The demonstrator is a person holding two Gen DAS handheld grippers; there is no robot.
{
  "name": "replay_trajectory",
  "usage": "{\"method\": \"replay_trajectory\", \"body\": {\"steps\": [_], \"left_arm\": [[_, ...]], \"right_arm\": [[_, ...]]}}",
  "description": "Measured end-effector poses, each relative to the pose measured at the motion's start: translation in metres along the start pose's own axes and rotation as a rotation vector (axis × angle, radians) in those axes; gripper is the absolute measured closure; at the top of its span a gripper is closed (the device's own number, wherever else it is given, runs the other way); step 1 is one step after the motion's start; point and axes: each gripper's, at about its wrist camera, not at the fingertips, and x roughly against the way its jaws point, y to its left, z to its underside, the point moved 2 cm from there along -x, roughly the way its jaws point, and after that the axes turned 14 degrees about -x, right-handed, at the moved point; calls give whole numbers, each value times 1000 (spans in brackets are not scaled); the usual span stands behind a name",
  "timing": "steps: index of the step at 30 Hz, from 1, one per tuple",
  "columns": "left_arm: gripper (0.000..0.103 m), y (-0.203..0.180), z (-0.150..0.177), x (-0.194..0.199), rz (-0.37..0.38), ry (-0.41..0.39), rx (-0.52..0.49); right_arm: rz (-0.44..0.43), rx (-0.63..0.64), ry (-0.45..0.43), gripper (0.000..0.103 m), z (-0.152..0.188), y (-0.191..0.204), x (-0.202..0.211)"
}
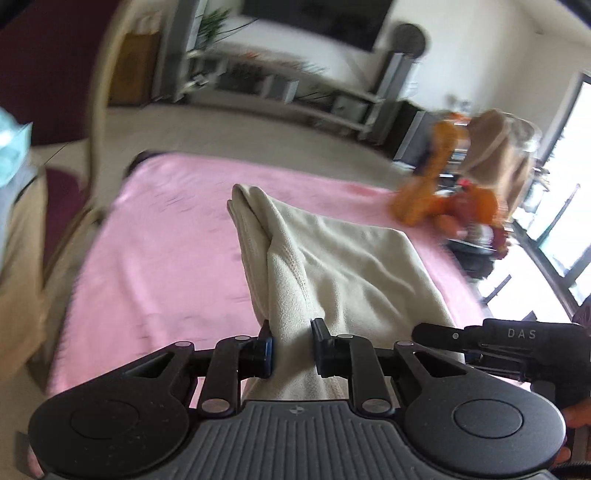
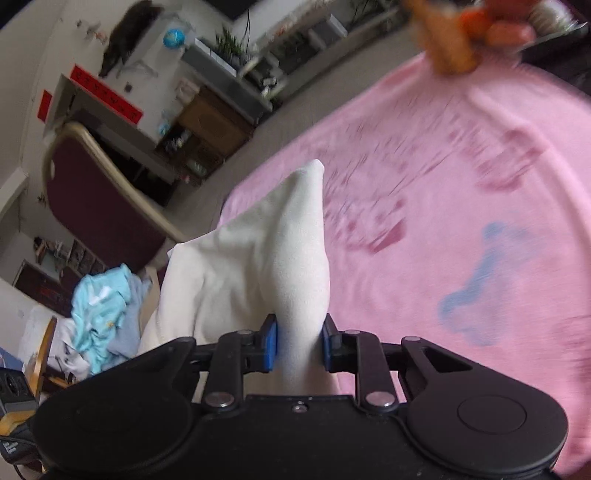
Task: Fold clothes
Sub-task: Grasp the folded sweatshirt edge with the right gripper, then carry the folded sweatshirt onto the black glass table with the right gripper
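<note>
A cream fleece garment (image 1: pixel 332 258) lies partly on the pink blanket (image 1: pixel 162 236) that covers the table. My left gripper (image 1: pixel 291 343) is shut on a bunched edge of the garment at its near end. The right gripper's black body (image 1: pixel 517 343) shows at the right of the left wrist view. In the right wrist view my right gripper (image 2: pixel 299 343) is shut on another bunched part of the cream garment (image 2: pixel 258 251), which hangs lifted above the pink blanket (image 2: pixel 461 192).
Orange stuffed toys (image 1: pixel 443 192) sit at the blanket's far right corner; they also show in the right wrist view (image 2: pixel 454 33). A maroon chair (image 2: pixel 96 192) stands beside the table. A heap of light blue clothes (image 2: pixel 103 310) lies to the left.
</note>
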Motion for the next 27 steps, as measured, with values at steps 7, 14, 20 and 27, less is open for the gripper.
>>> {"method": "replay_trajectory", "body": {"steps": [7,14,20,27], "left_arm": [[84,-134,-31,-32,113,-43,-142],[84,-229,-43,-122,203,32,-169],[92,-273,-66,-178,235,31,-215],[84,-281,-56,-234,157,132,-263]], "right_arm": [[65,-50,-184,80,-63,-61,112],[200,-91,-309,80,-129,-138,157],[285,-95,-339,80,-177,-188,145],[563,-26,-335,64,-213,-241,103]]}}
